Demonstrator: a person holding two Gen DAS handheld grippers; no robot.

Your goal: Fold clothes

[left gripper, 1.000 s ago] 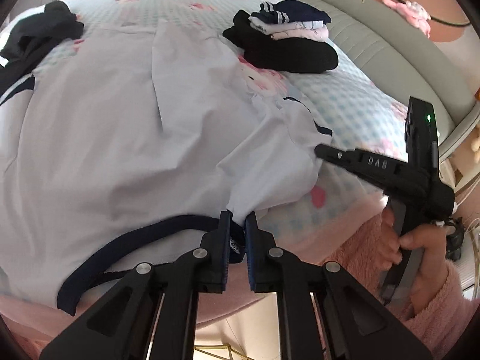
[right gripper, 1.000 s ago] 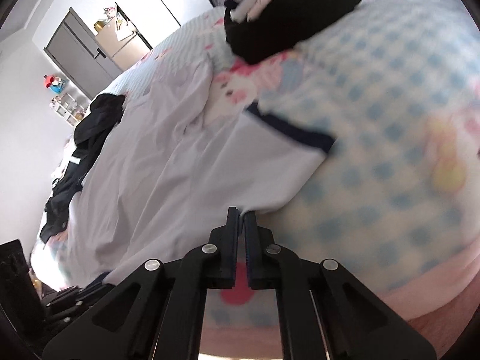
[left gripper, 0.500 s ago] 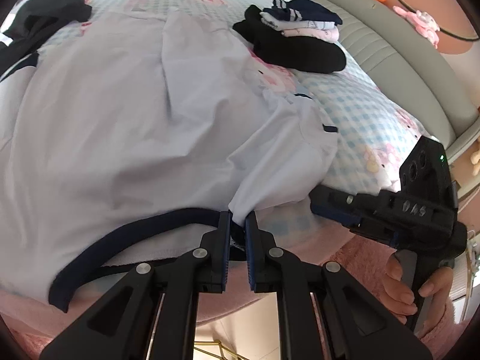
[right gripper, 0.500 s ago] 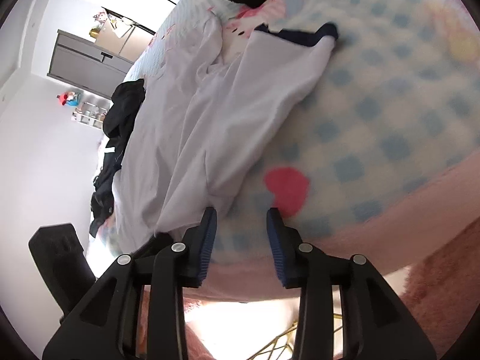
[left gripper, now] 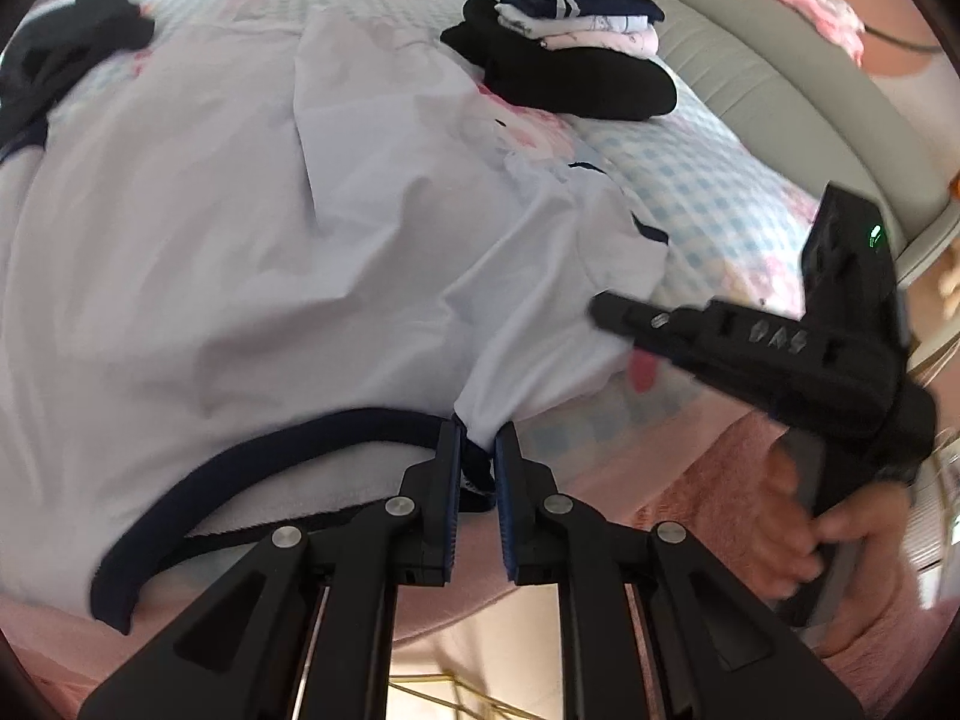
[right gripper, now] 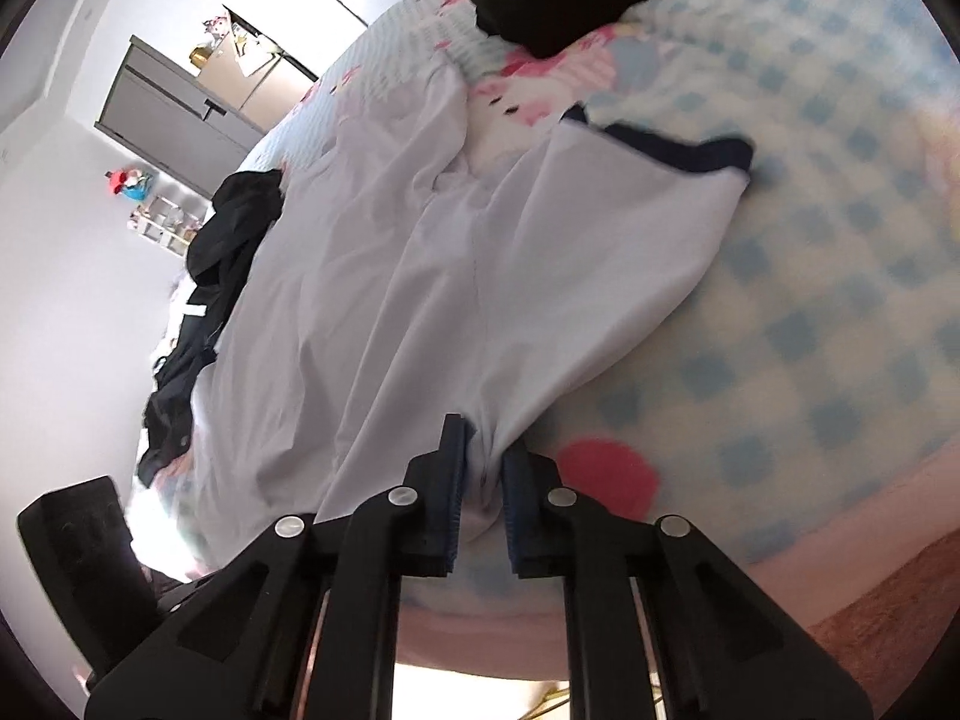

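Shirt (left gripper: 252,252), white with navy trim, spread flat across a checked bedspread (left gripper: 720,198), pinched by both grippers at its near edge.

The left gripper (left gripper: 478,468) is clamped on the navy collar at the shoulder; the right gripper (right gripper: 482,480) has just been closing, with white fabric bunched between its pads (near a red heart print). Beyond lie a folded stack (left gripper: 570,54) and dark clothes (left gripper: 66,60); a hand (left gripper: 840,546) holds the right gripper's handle.

White shirt (left gripper: 252,228), seemingly navy-trimmed, on blue-checked bedspread (left gripper: 708,192)

Both tongs (left gripper: 478,468) (right gripper: 483,480) nearly closed, angled down
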